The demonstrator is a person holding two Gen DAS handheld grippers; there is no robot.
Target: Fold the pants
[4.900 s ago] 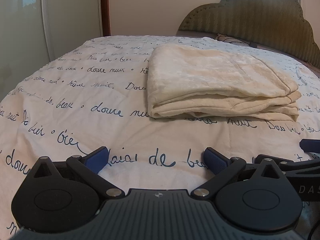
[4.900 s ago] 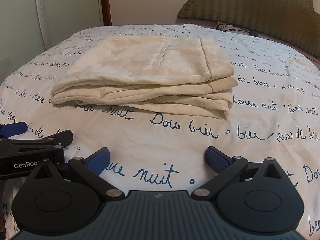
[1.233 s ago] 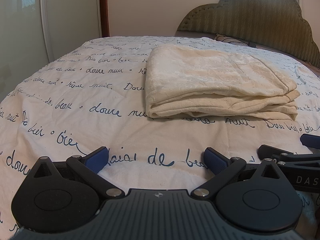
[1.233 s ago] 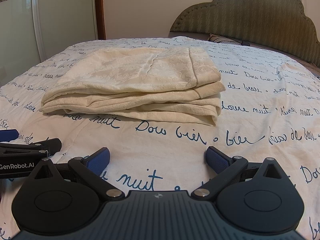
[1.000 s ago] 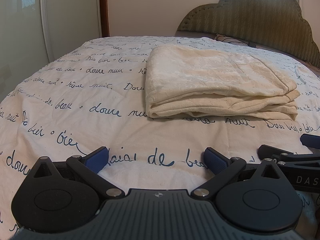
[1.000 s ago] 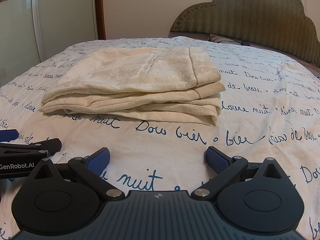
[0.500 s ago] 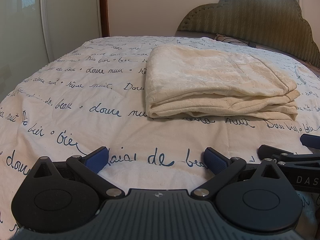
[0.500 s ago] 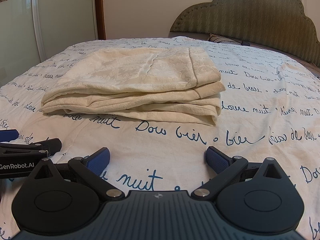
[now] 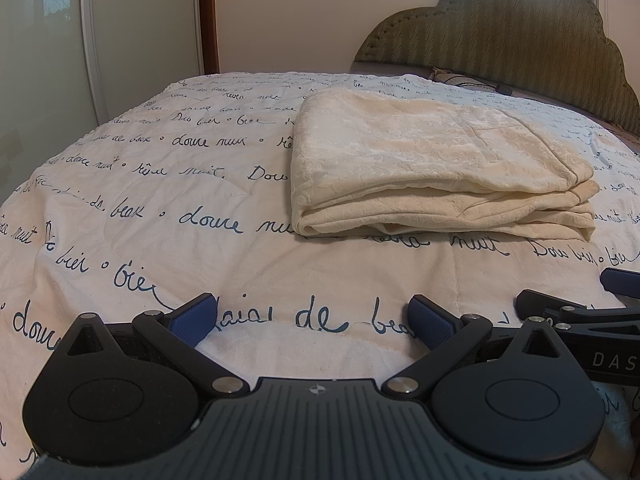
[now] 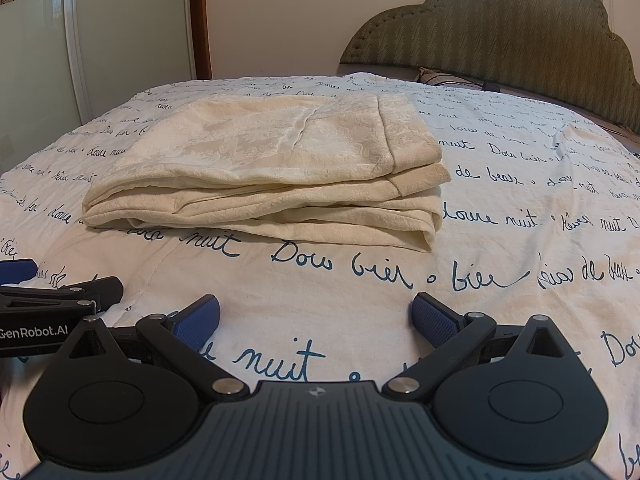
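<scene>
Cream textured pants (image 9: 436,168) folded into a layered rectangle at frame centre on white script-printed bed quilt (image 9: 160,208), left claw (image 9: 312,316) released, empty, right claw (image 10: 316,316) released, empty, both at lower frame.

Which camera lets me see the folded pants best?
The right wrist view. There the folded cream pants sit nearly centered on the bedspread, with the stacked layers and hem band plain. The left wrist view shows the pants too, but off to the right side, and mostly their rounded folded edge.
</scene>
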